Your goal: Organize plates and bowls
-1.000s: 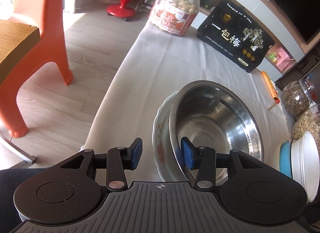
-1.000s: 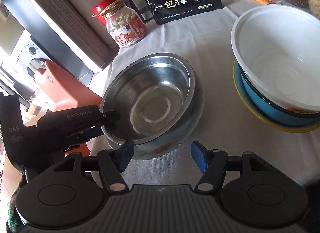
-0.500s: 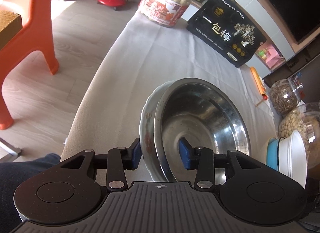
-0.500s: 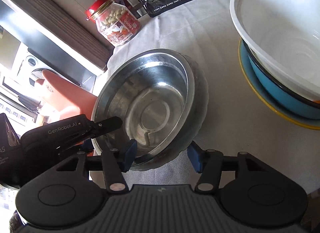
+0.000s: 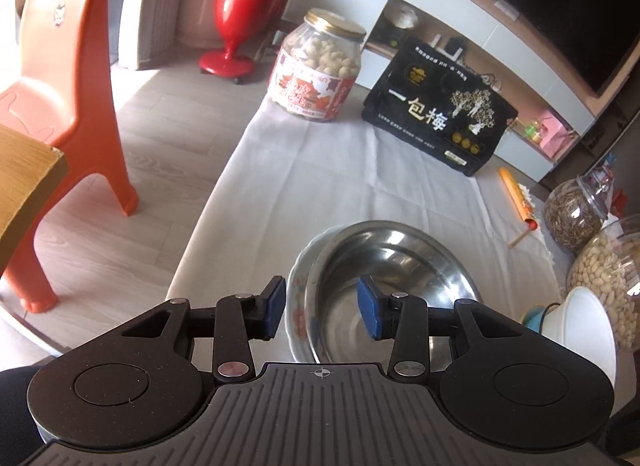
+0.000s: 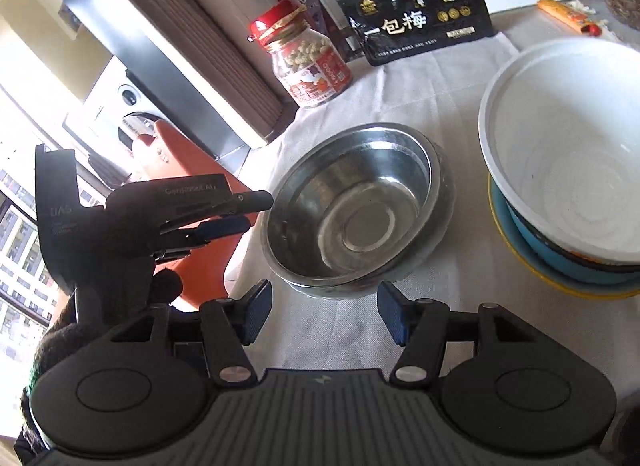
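Steel bowl nested in patterned plate, lower centre of left-wrist frame on the cloth-covered bench. Left gripper spread, pads straddling the near rims without touching. Right gripper spread, empty, just short of the bowl. White bowl stacked on blue bowl, right edge.

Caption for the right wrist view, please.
Right gripper open before steel bowl nested in a plate; left gripper beside its rim.
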The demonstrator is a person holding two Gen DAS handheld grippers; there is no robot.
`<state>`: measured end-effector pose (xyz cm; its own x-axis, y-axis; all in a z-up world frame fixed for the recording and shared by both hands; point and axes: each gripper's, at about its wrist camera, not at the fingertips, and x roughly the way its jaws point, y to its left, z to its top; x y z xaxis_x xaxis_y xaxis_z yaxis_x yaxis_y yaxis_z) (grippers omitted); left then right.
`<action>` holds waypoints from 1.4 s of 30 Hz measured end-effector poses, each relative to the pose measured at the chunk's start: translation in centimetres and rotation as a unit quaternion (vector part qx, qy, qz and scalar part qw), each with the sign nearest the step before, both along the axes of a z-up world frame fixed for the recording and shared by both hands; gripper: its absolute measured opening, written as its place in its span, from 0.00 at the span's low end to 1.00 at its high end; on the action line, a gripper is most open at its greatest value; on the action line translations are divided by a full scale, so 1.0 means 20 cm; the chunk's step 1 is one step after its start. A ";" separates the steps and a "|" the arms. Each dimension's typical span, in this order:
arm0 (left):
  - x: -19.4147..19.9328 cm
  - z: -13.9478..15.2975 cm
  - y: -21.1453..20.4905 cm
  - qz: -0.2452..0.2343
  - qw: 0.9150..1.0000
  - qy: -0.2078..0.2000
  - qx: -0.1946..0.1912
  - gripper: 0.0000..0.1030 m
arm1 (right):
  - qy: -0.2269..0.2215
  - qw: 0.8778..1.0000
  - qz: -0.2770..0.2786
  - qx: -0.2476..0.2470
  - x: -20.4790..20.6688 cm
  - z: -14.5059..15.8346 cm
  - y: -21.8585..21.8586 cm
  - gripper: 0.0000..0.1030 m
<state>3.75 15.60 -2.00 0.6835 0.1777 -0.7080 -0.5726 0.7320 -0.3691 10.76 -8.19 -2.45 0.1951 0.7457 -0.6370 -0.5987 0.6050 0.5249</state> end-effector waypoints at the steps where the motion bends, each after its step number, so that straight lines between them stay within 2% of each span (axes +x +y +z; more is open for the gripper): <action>1: 0.00 0.05 -0.03 -0.011 1.000 -0.018 0.001 0.42 | -0.038 0.999 0.009 0.001 -0.02 0.06 -0.03 0.57; 3: 0.03 0.14 -0.10 -0.051 0.997 -0.052 -0.003 0.42 | -0.111 0.994 0.013 -0.004 -0.05 0.17 -0.08 0.59; 4: 0.06 0.17 -0.14 -0.074 0.995 -0.066 -0.009 0.42 | -0.158 0.987 0.011 -0.010 -0.06 0.23 -0.12 0.65; 6: 0.13 0.22 -0.24 -0.121 0.989 -0.078 -0.020 0.42 | -0.205 0.979 -0.015 -0.014 -0.03 0.31 -0.21 0.73; 8: 0.23 0.24 -0.36 -0.164 0.983 -0.074 -0.029 0.42 | -0.226 0.971 -0.072 -0.016 0.06 0.35 -0.31 0.79; 9: 0.27 0.23 -0.40 -0.178 0.981 -0.068 -0.031 0.42 | -0.235 0.966 -0.101 -0.036 0.13 0.35 -0.36 0.83; 11: 0.35 0.20 -0.52 -0.209 0.976 -0.048 -0.032 0.42 | -0.239 0.959 -0.131 -0.080 0.24 0.32 -0.42 0.83; 13: 0.41 0.17 -0.60 -0.226 0.973 -0.028 -0.024 0.42 | -0.221 0.958 -0.151 -0.104 0.34 0.26 -0.49 0.83; 17: 0.50 0.08 -0.66 -0.227 0.974 0.014 -0.003 0.42 | -0.159 0.967 -0.161 -0.119 0.49 0.09 -0.58 0.83; 23: 0.61 -0.04 -0.64 -0.222 0.973 0.061 -0.022 0.42 | -0.102 0.979 -0.129 -0.120 0.59 -0.10 -0.56 0.82; 28: 0.70 -0.10 -0.67 -0.228 0.970 0.087 -0.023 0.44 | -0.078 0.980 -0.139 -0.118 0.69 -0.18 -0.58 0.81; 32: 0.76 -0.13 -0.70 -0.244 0.965 0.092 -0.035 0.43 | -0.054 0.977 -0.175 -0.112 0.78 -0.22 -0.66 0.80; 36: 0.78 -0.14 -0.73 -0.256 0.960 0.097 -0.053 0.59 | -0.006 0.984 -0.160 -0.080 0.81 -0.28 -0.70 0.80; 39: 0.79 -0.13 -0.73 -0.260 0.958 0.100 -0.063 0.64 | 0.019 0.989 -0.130 -0.066 0.80 -0.30 -0.67 0.80; 42: 0.79 -0.14 -0.74 -0.270 0.956 0.100 -0.056 0.67 | 0.030 0.989 -0.120 -0.075 0.81 -0.32 -0.63 0.80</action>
<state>19.57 0.77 -4.72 0.5037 -0.2476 -0.8276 -0.1906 0.9026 -0.3861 26.98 -20.70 -8.85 0.3132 0.5781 -0.7535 -0.3980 0.8003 0.4485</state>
